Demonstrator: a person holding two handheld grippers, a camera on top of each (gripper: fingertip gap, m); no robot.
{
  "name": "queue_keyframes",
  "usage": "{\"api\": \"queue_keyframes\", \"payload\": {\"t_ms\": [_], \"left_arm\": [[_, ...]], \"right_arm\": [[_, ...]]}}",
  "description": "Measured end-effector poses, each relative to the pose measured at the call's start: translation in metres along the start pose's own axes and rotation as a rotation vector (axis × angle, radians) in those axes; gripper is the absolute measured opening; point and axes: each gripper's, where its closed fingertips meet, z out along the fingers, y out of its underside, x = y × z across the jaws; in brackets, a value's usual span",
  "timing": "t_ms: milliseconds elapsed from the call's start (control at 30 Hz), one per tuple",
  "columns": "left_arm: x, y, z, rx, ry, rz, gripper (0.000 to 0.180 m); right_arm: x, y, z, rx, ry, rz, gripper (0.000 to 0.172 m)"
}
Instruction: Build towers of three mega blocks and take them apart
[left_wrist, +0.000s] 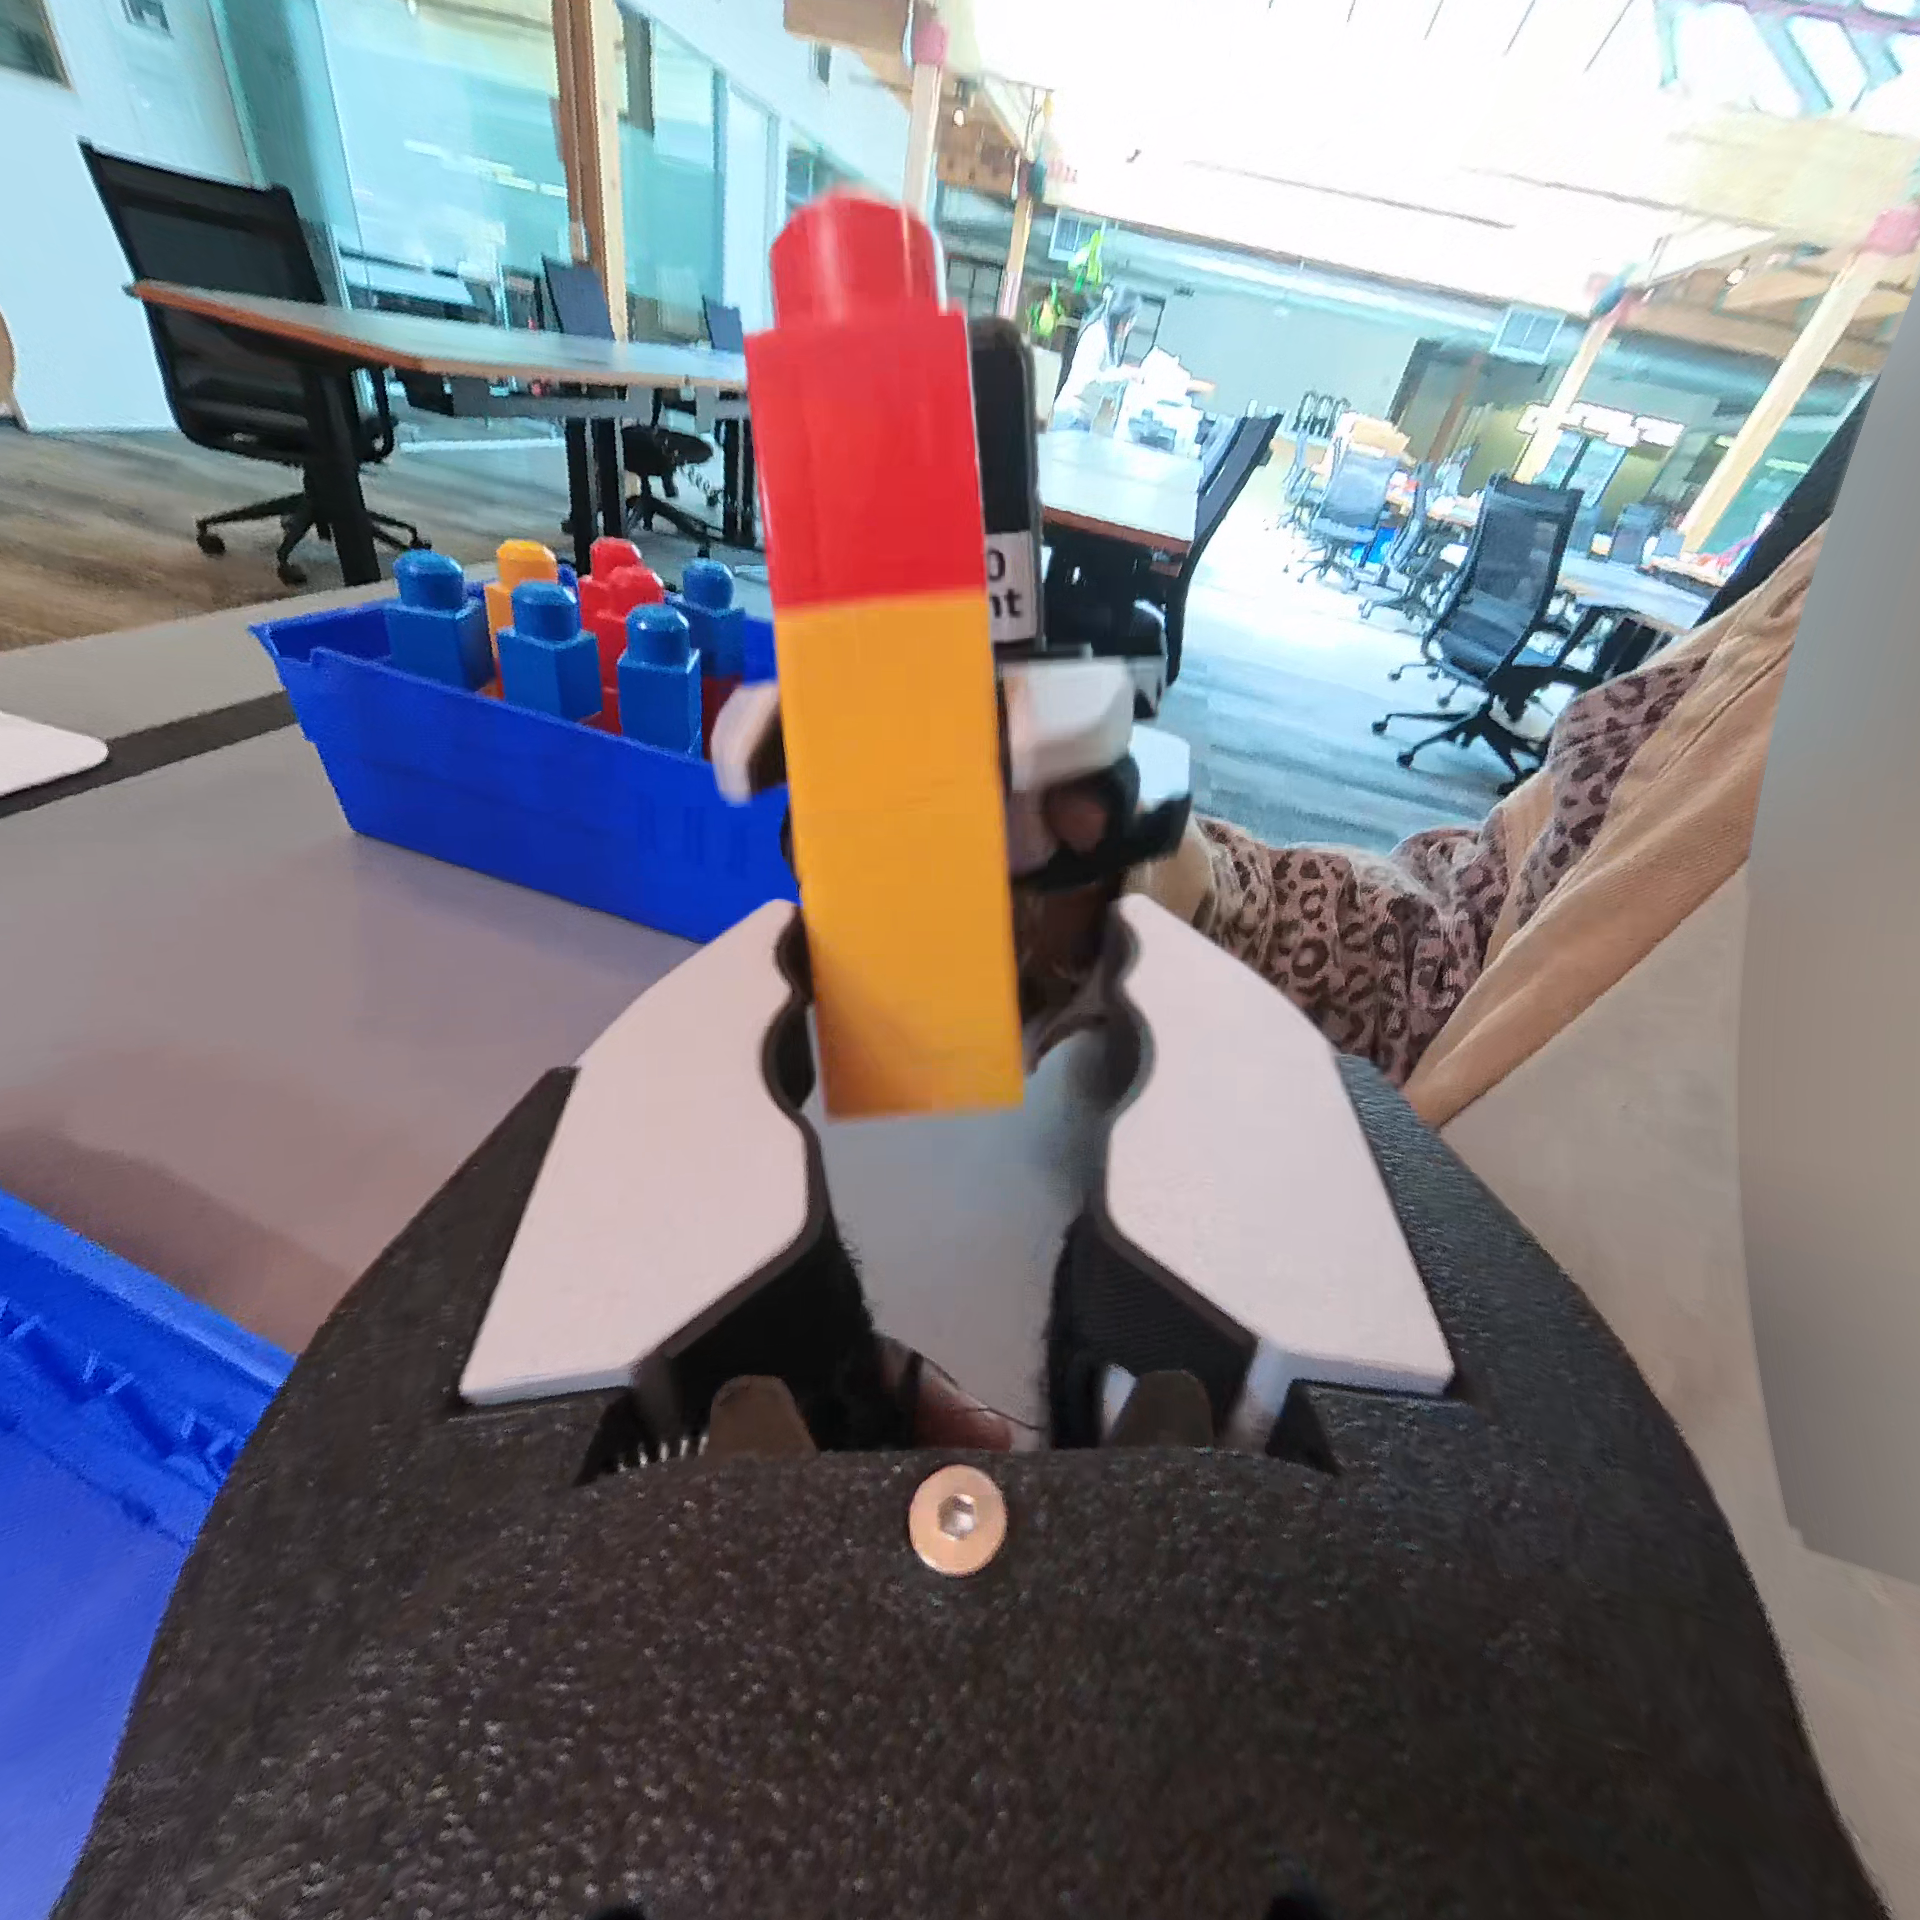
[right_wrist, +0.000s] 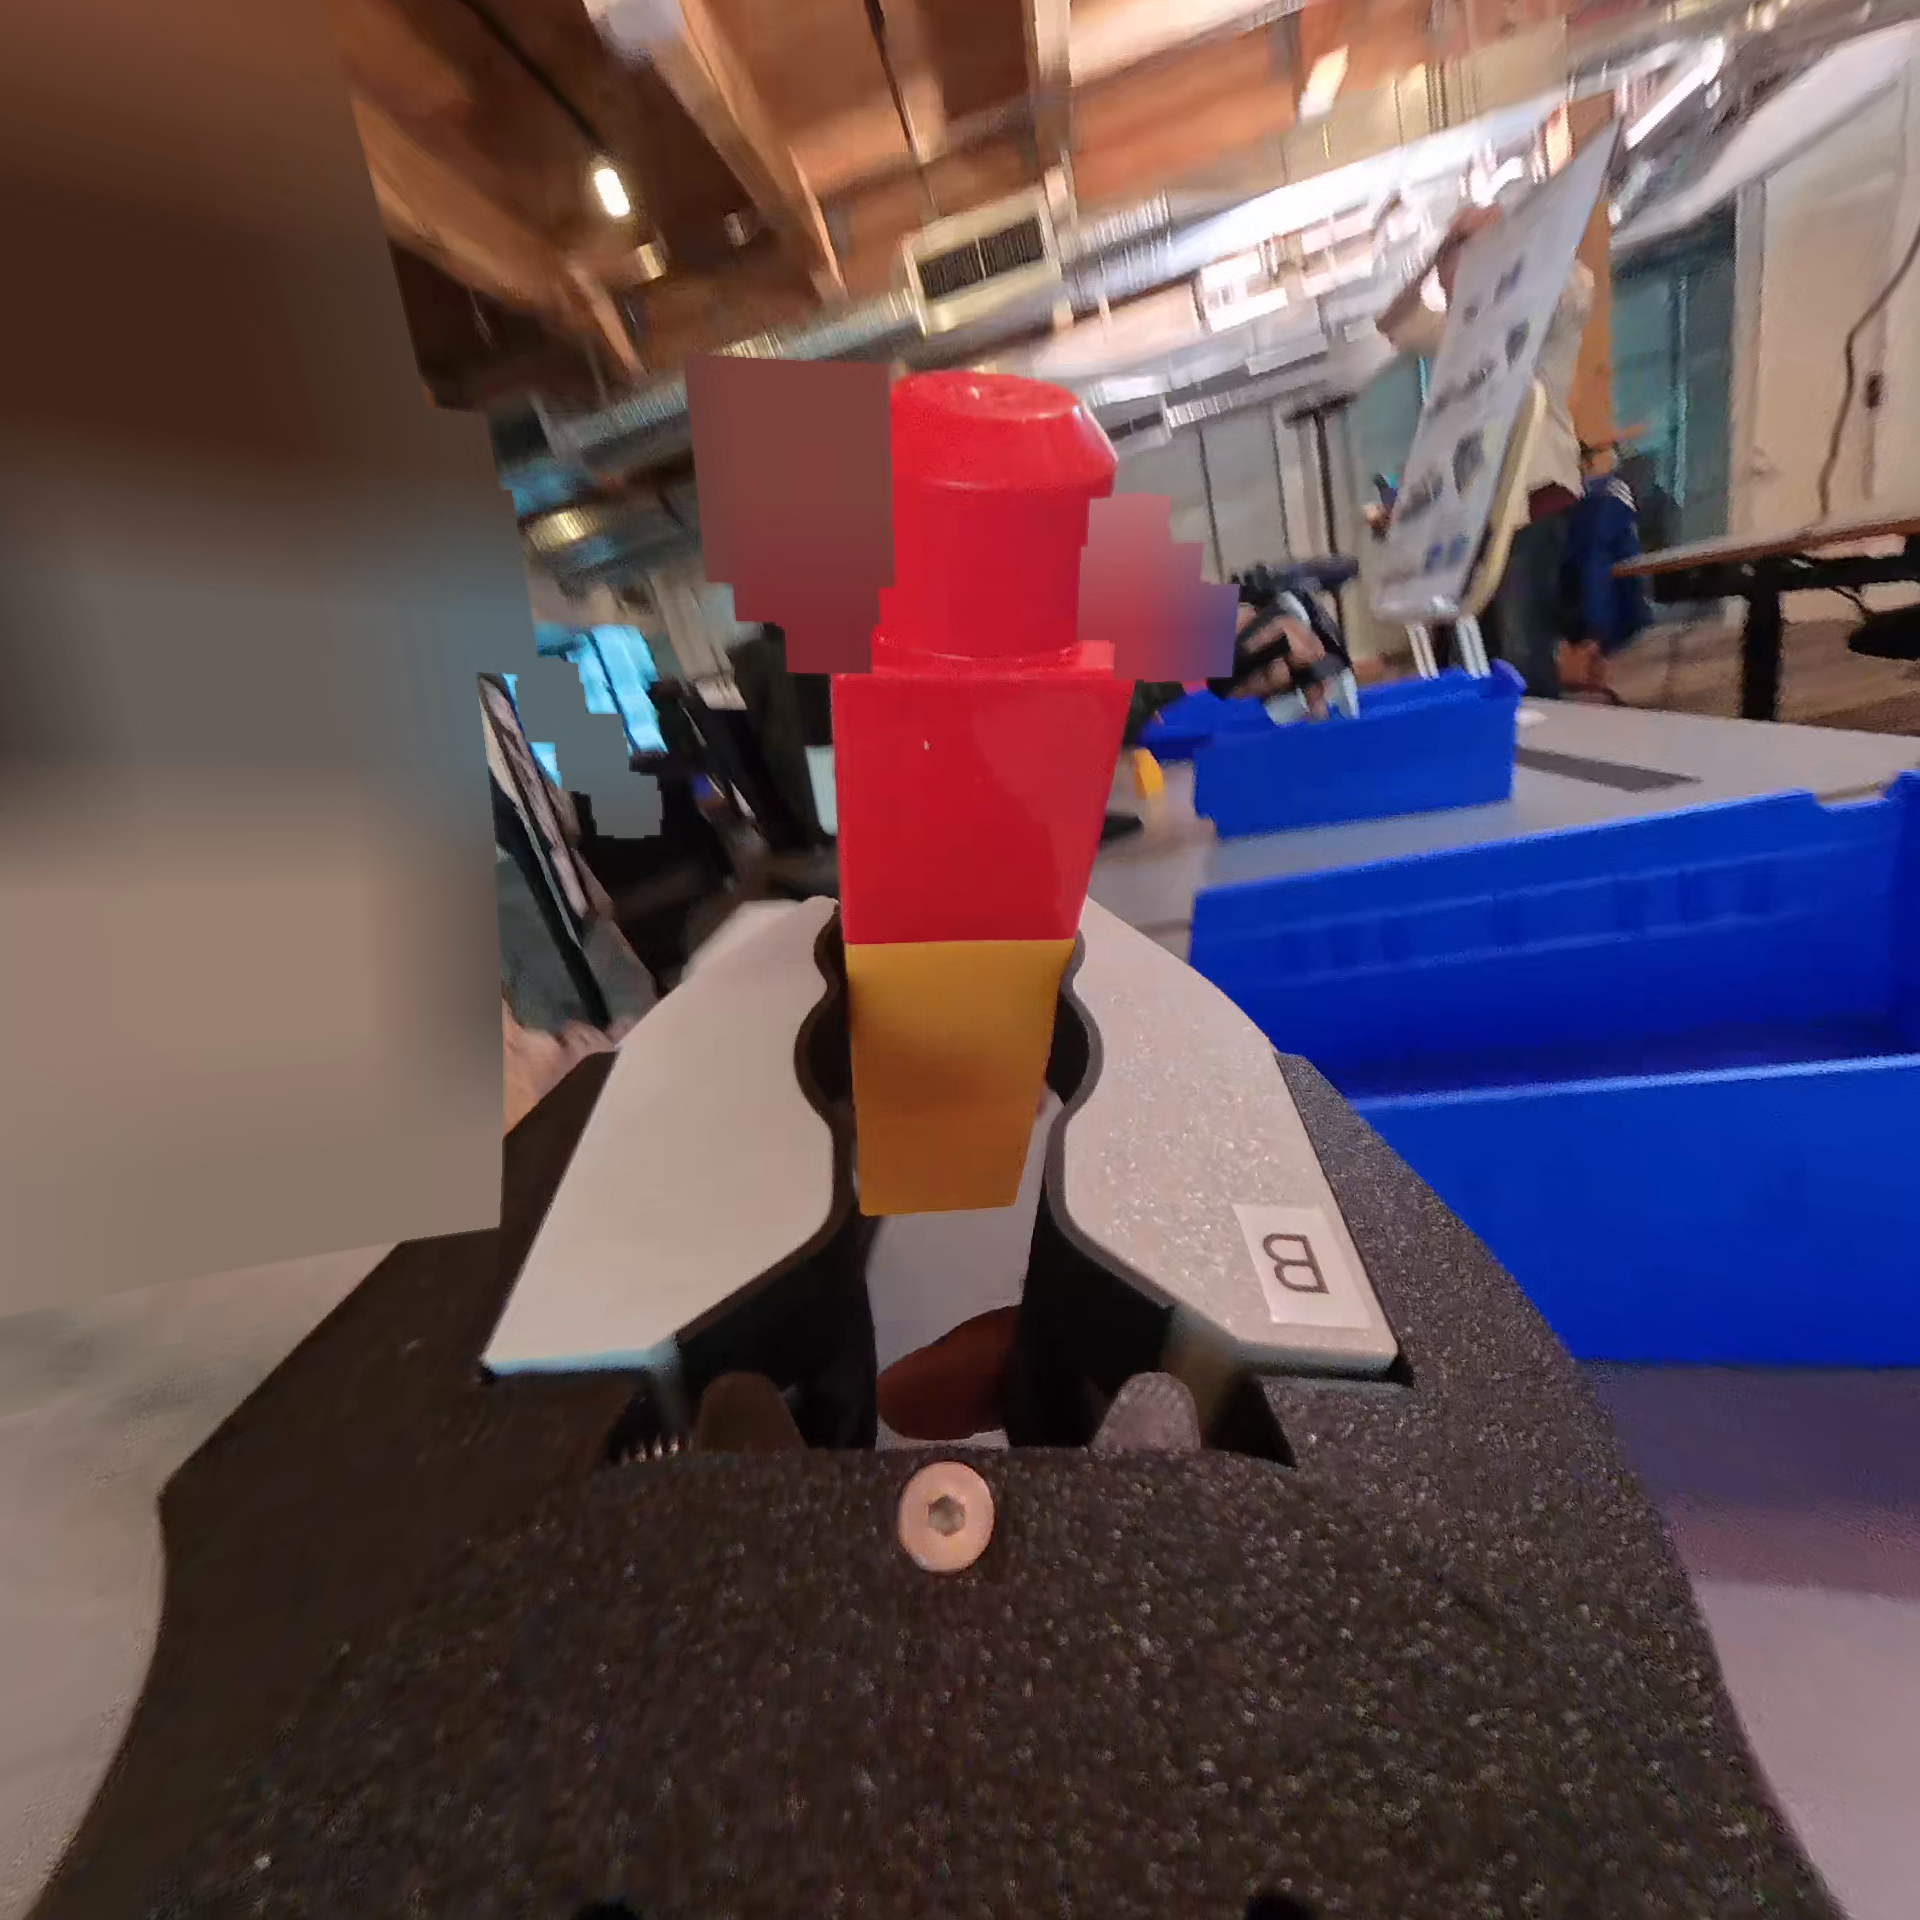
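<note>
My right gripper (right_wrist: 951, 997) is clamped on a tower of mega blocks: both grey fingers (right_wrist: 717, 1091) press the sides of the orange block (right_wrist: 951, 1081) at the bottom, and a red block (right_wrist: 971, 800) sits plugged on top of it with its round stud uppermost. The tower stands upright and is lifted clear of the grey table (left_wrist: 260, 935).

My left gripper (left_wrist: 951, 966) faces the same tower from the other side. Its fingers (left_wrist: 1226, 1049) stand wider than the orange block (left_wrist: 904, 862). On the right side there is a plain gap between pad and block; on the left side the block lies close to the pad, and I cannot tell if they touch. So this gripper is parted around the tower, not gripping it. Beyond the tower the white fingers of my right gripper (left_wrist: 1070, 717) show at the orange block's upper part.

Behind, on the table, a blue bin (left_wrist: 520, 779) holds more blocks standing upright, blue (left_wrist: 545, 665), red (left_wrist: 613, 592) and orange (left_wrist: 520, 571). A second blue bin (right_wrist: 1662, 1039) lies just beside my right gripper, and another one (right_wrist: 1371, 748) farther back
</note>
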Motion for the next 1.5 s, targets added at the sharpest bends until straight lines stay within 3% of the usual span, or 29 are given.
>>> {"api": "queue_keyframes", "payload": {"t_ms": [33, 100, 267, 333, 533, 733, 767, 833, 933, 967, 1033, 1100, 1267, 1367, 1433, 1500], "left_arm": [[0.0, -0.001, 0.0, 0.011, -0.003, 0.0, 0.057], [-0.005, 0.003, 0.0, 0.003, -0.033, 0.023, 0.037], [-0.004, 0.008, -0.006, 0.018, 0.023, 0.004, 0.036], [-0.005, 0.012, -0.009, 0.016, 0.038, -0.019, 0.036], [-0.017, 0.029, -0.011, -0.059, 0.01, -0.025, 0.036], [-0.012, 0.04, -0.005, -0.105, 0.046, -0.024, 0.036], [-0.01, 0.041, -0.004, -0.113, 0.054, -0.019, 0.036], [-0.006, 0.042, -0.003, -0.122, 0.076, -0.012, 0.036], [-0.004, 0.036, -0.003, -0.083, 0.073, 0.015, 0.036], [-0.007, 0.029, -0.003, -0.038, 0.053, 0.015, 0.049], [-0.016, 0.013, -0.007, 0.053, -0.022, 0.021, 0.089], [-0.026, 0.0, -0.013, 0.114, -0.109, 0.035, 0.114], [-0.039, -0.037, -0.035, 0.235, -0.286, 0.112, 0.136], [-0.065, -0.034, -0.05, 0.112, -0.531, 0.199, 0.147], [-0.082, -0.029, -0.063, 0.016, -0.681, 0.262, 0.147], [-0.088, -0.025, -0.068, -0.037, -0.738, 0.279, 0.147]], "right_arm": [[0.0, 0.007, 0.003, -0.041, 0.015, -0.034, 0.036], [-0.005, 0.009, 0.007, -0.055, -0.002, -0.035, 0.036], [-0.005, 0.009, 0.005, -0.143, 0.041, -0.099, 0.039], [-0.003, -0.005, -0.005, -0.108, 0.066, -0.11, 0.048], [0.011, -0.036, -0.039, -0.033, 0.152, -0.083, 0.048], [0.008, -0.026, -0.037, -0.086, 0.109, -0.026, 0.048], [0.007, -0.023, -0.034, -0.098, 0.092, -0.015, 0.048], [0.001, -0.016, -0.032, -0.133, 0.051, -0.007, 0.03], [-0.002, -0.021, -0.036, -0.14, 0.054, -0.048, 0.03], [-0.002, -0.03, -0.04, -0.12, 0.079, -0.068, 0.03], [0.0, -0.052, -0.058, -0.089, 0.167, -0.118, 0.03], [0.008, -0.078, -0.089, -0.069, 0.338, -0.205, 0.03], [0.029, -0.131, -0.205, -0.046, 0.92, -0.388, 0.03], [0.059, -0.124, -0.263, -0.139, 1.234, -0.386, 0.03], [0.083, -0.108, -0.288, -0.199, 1.365, -0.358, 0.03], [0.105, -0.09, -0.3, -0.245, 1.433, -0.324, 0.03]]}}
